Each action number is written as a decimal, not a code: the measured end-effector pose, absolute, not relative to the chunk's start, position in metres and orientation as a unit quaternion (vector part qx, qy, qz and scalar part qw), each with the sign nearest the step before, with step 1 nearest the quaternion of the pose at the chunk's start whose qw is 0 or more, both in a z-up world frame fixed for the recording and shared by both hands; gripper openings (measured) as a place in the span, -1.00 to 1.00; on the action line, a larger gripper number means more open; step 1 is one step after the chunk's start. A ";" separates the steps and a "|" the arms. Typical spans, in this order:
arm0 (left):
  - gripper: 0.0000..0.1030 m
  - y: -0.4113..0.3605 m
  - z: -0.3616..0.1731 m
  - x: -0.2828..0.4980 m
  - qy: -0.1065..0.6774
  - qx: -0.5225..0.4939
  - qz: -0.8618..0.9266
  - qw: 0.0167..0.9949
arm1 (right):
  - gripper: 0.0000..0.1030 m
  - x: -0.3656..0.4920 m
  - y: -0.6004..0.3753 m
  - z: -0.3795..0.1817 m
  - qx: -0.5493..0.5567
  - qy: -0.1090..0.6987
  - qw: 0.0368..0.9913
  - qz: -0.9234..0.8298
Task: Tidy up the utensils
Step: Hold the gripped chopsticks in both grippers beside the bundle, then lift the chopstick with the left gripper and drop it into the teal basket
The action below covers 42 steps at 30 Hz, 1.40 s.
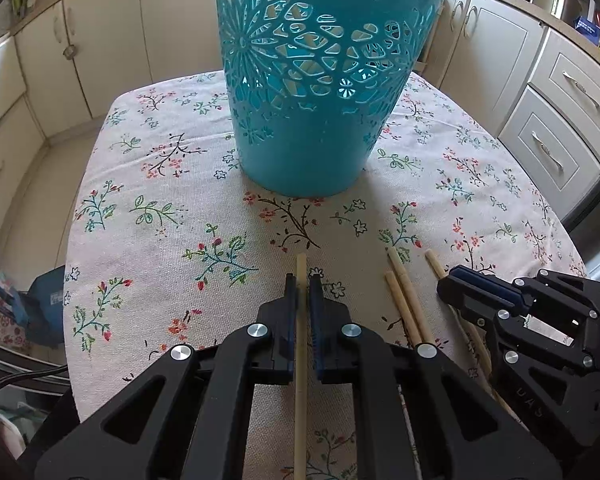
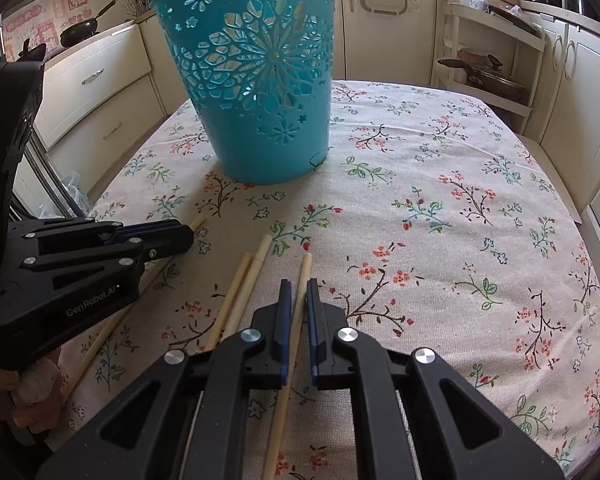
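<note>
**Two Grippers Closing In on Chopsticks Beside Teal Basket**

A person is working a pair of handheld grippers over a floral tablecloth, where pale wooden chopsticks are lying in front of a teal openwork basket that is standing upright toward the far side of the table. The left gripper is straddling one chopstick, its jaws narrowed to a slim gap with the stick running between the pads; whether they are actually pinching it cannot be told from the left wrist view. The right gripper is doing the same with another chopstick, jaws nearly together around it, contact likewise uncertain. Two more loose chopsticks are lying side by side between the grippers, and stick shapes are showing through the basket's cut-outs, suggesting that some are already inside.

The chopsticks appear light, stiff and smooth, so they are likely to roll on the cloth or pivot in a loose hold. A grip near the middle, rather than at the tip, would probably be keeping each stick balanced for the lift over the basket's tall rim. The thin basket wall looks light enough to be tipping if knocked.
</note>
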State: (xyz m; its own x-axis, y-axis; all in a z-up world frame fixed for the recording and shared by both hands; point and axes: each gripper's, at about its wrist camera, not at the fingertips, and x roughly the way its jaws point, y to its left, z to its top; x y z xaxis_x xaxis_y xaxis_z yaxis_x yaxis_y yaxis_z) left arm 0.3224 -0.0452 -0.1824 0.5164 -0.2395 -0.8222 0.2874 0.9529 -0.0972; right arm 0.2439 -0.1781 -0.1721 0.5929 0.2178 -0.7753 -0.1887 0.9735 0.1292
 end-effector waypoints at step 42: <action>-0.91 -0.005 -0.023 0.296 0.342 -0.085 -0.201 0.914 | -0.88 0.244 -0.181 -0.172 0.037 0.437 0.890 0.126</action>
